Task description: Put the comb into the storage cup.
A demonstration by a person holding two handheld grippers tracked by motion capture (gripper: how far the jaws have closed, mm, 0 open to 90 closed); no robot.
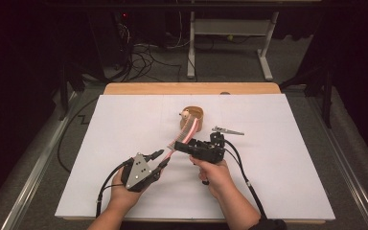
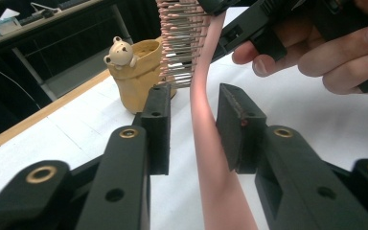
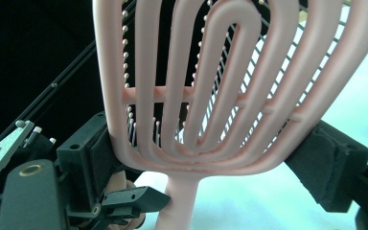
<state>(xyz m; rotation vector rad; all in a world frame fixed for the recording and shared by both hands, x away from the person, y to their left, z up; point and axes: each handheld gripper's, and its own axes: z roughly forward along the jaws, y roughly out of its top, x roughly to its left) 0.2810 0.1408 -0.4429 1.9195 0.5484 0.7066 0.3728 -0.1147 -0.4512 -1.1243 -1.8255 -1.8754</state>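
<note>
A pink hairbrush [image 1: 184,132] hangs above the white sheet between both grippers. My right gripper [image 1: 186,149] is shut on its vented head [image 3: 220,96], one pad pressed on each side edge; the right gripper [image 3: 211,158] spans the head's lower part. My left gripper [image 1: 162,158] is at the handle end. In the left gripper view the handle [image 2: 206,143] runs up between the jaws of the left gripper [image 2: 194,122], with a clear gap to the left pad [image 2: 158,124], so that gripper is open. The bristles [image 2: 179,43] point towards a tan cup.
A tan cup with a small bear figure [image 1: 191,115] [image 2: 136,72] stands on the white sheet [image 1: 278,158] just behind the brush. A small metal clip [image 1: 227,130] lies to its right. A wooden table edge [image 1: 191,88] runs along the back; cables trail from both grippers.
</note>
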